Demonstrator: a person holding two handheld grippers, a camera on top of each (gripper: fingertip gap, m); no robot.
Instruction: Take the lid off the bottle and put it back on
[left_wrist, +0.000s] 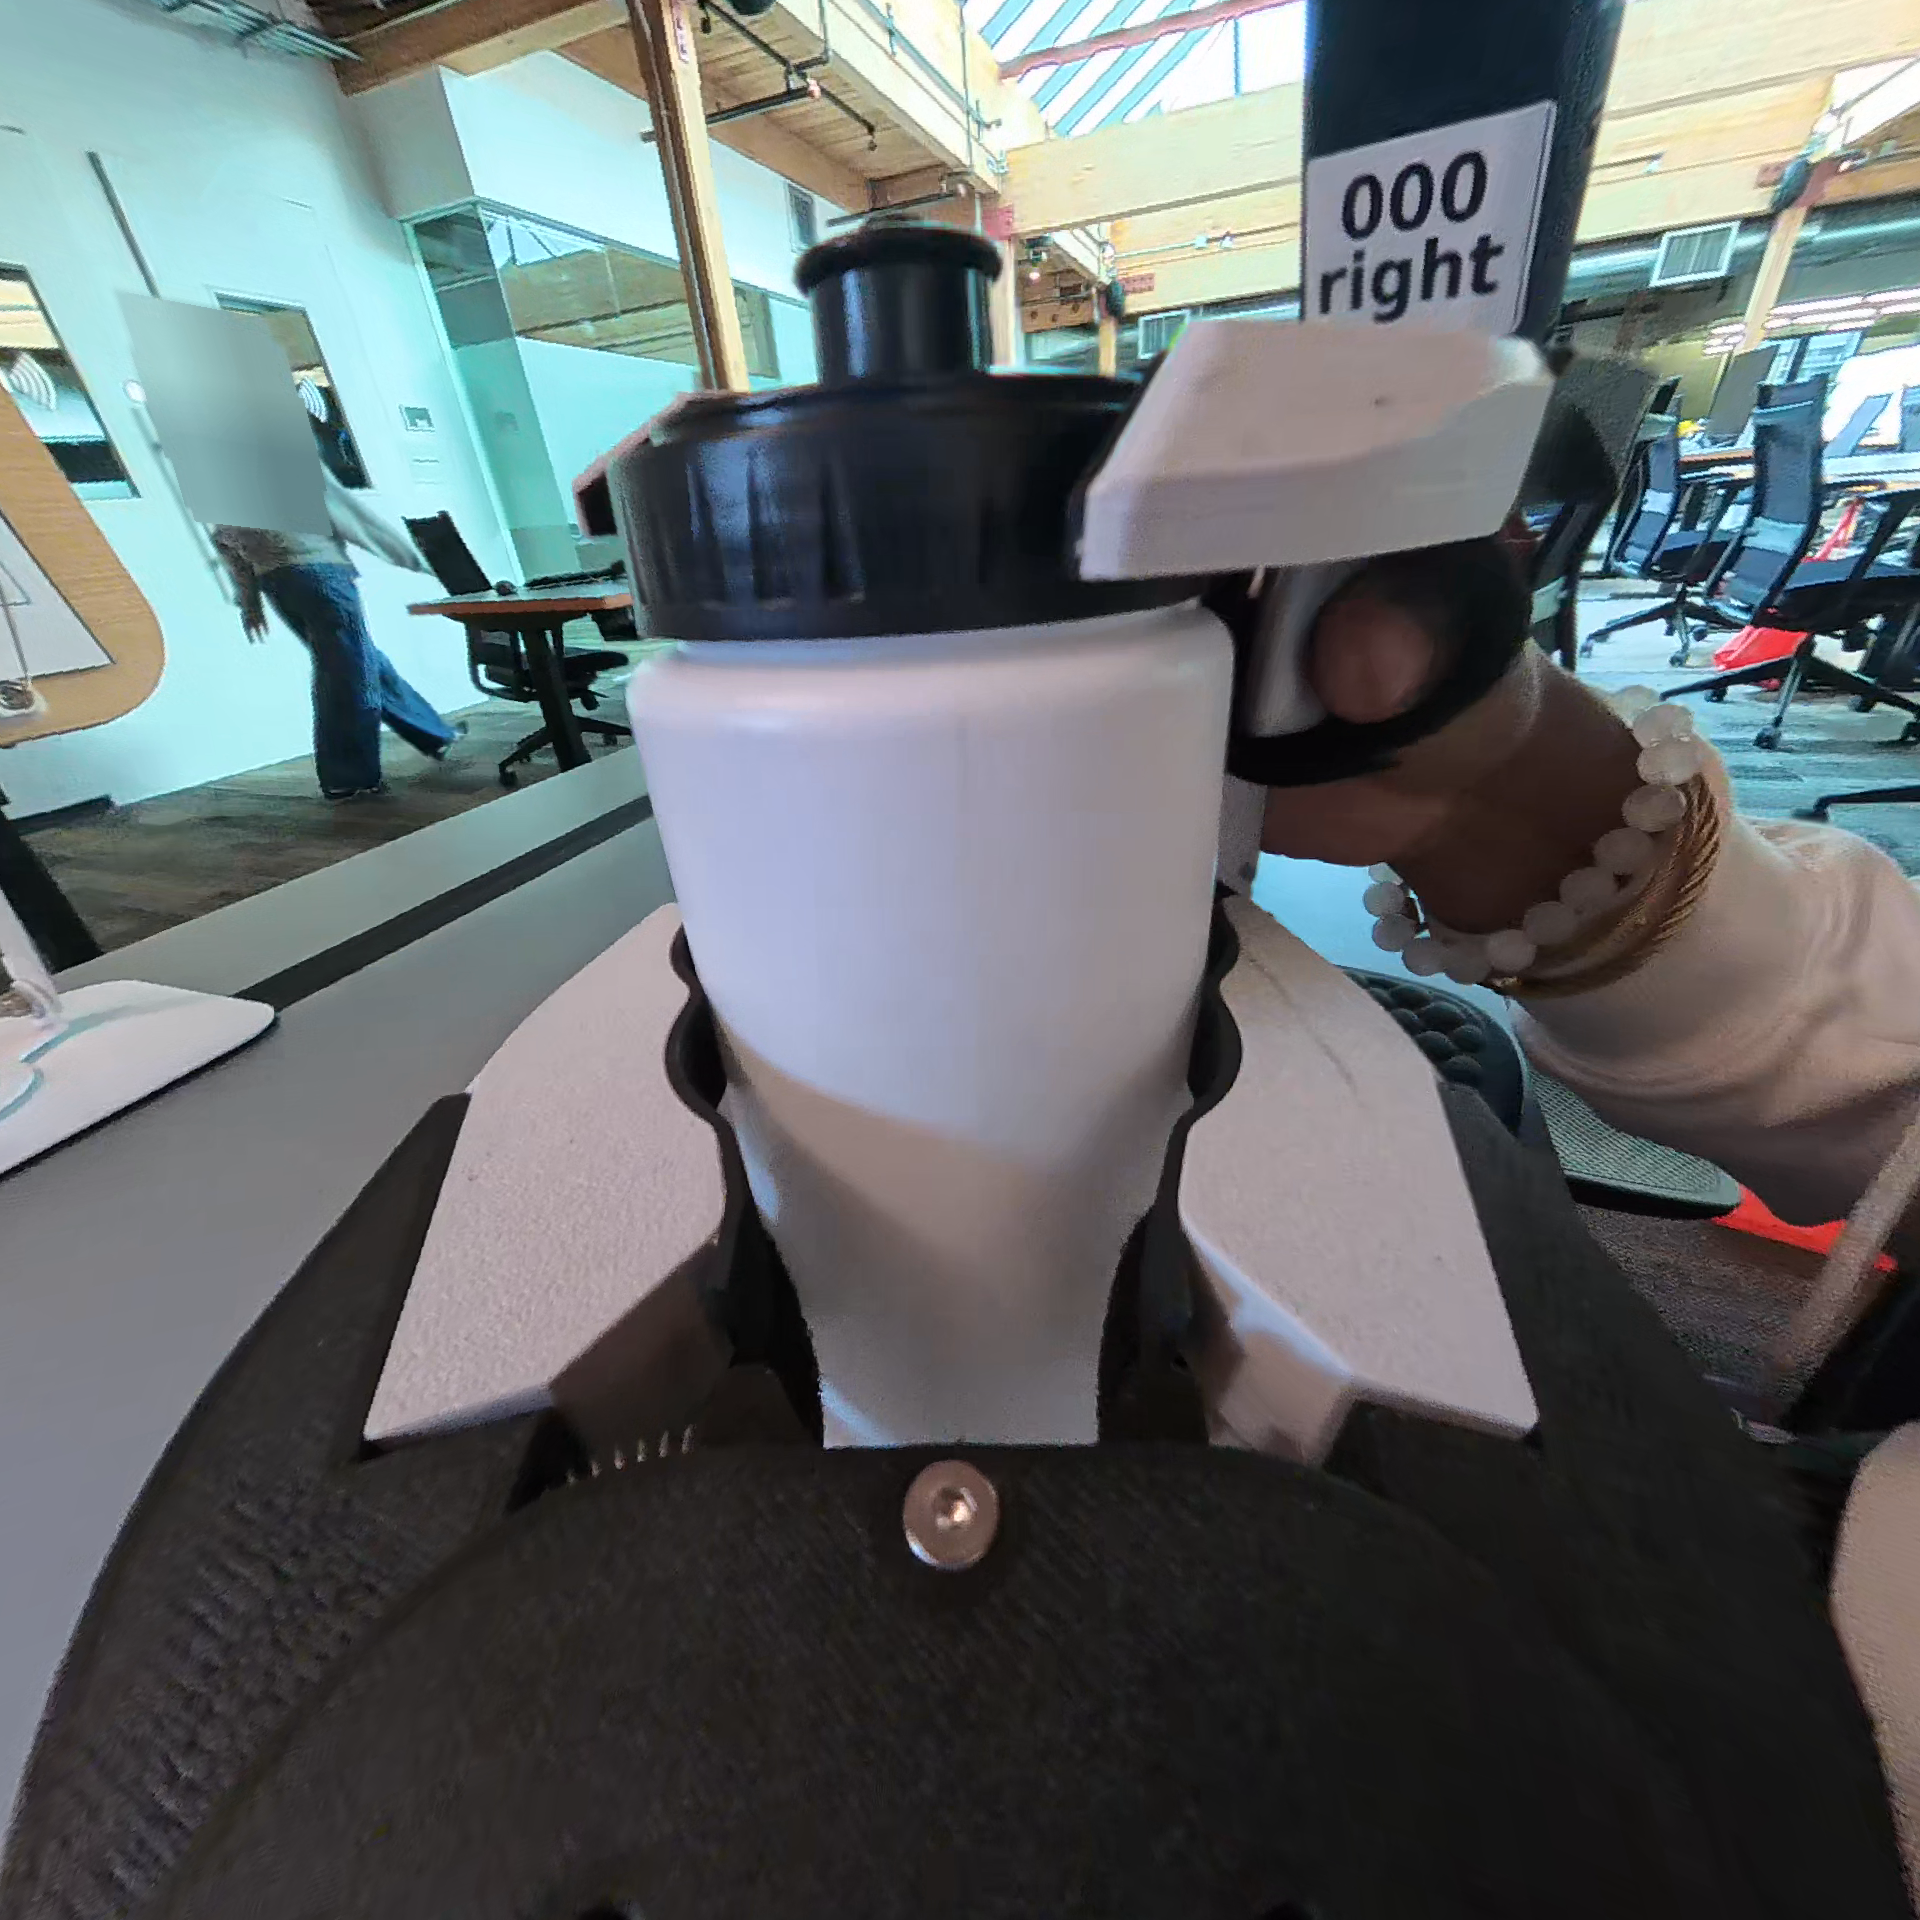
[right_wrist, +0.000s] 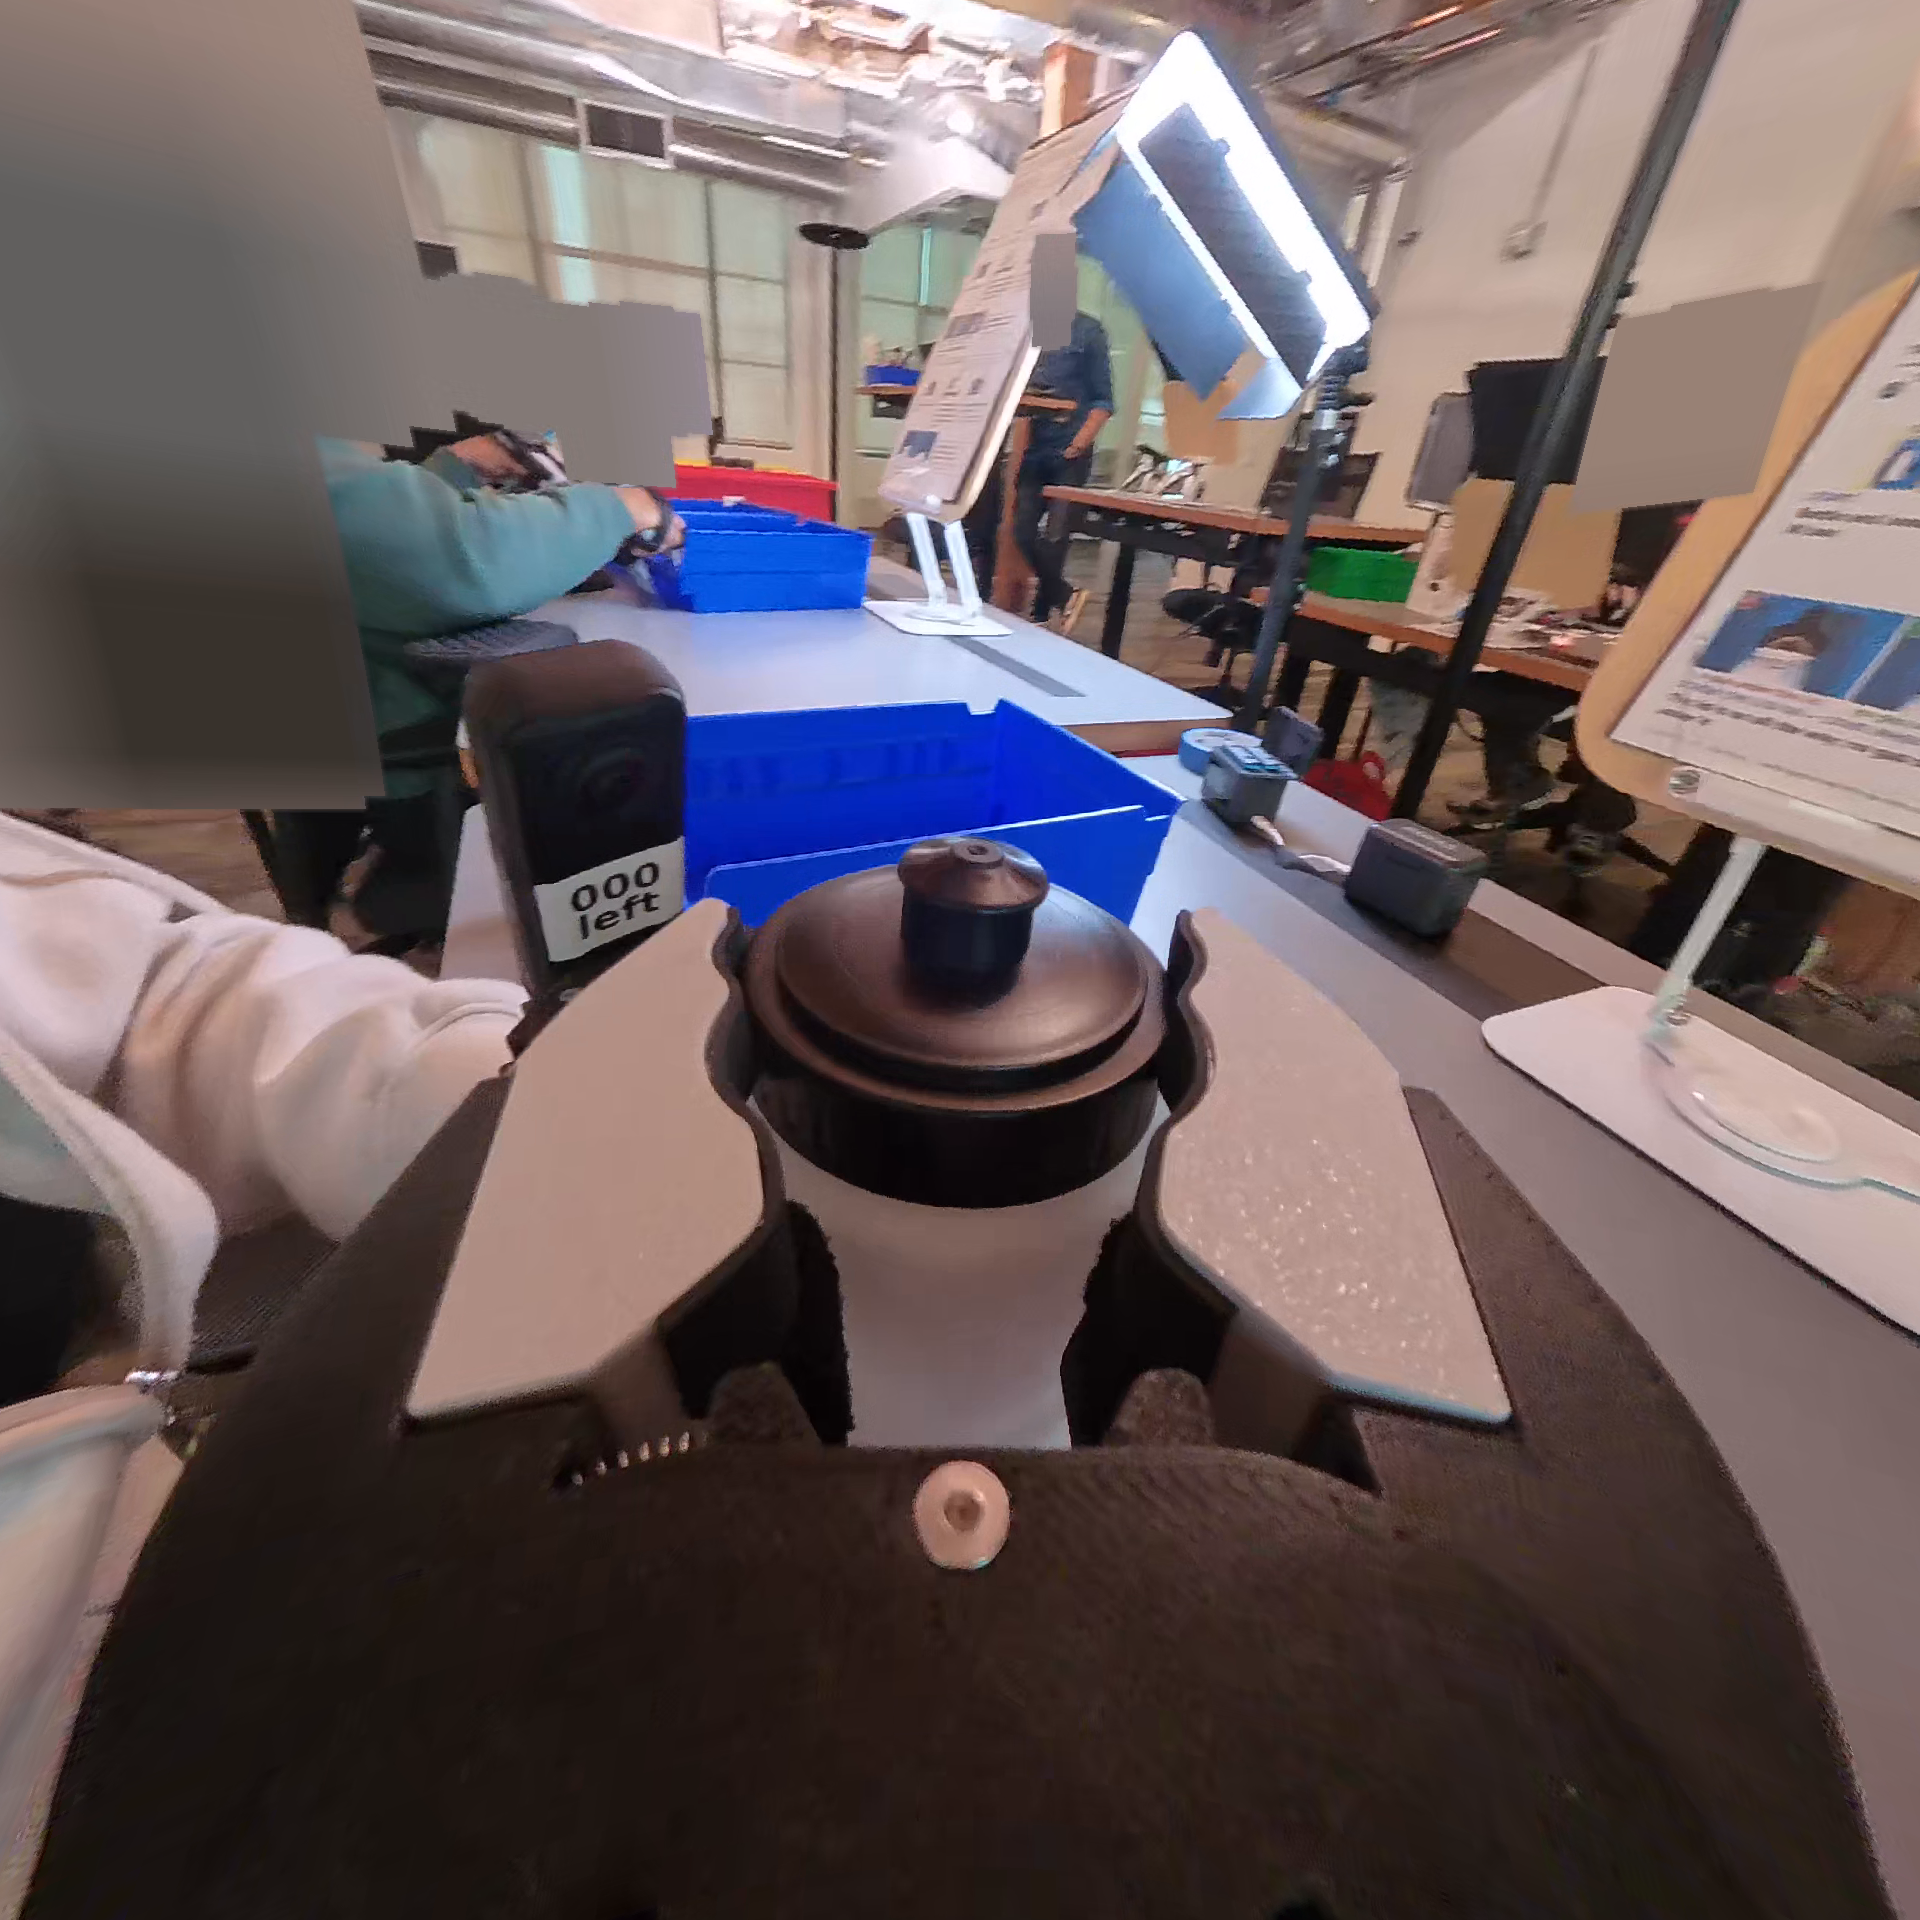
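the left gripper (left_wrist: 951, 997) clamps the smooth white plastic bottle (left_wrist: 935, 883) low on its round body, the bottle standing upright between its matte grey fingers. above, the right gripper (right_wrist: 961, 997) closes its scalloped black pads around the ribbed black lid (right_wrist: 951, 1049), seated on the bottle's neck. past the lid, a glossy blue bin (right_wrist: 914, 790) sits on the grey table (right_wrist: 1621, 1382).
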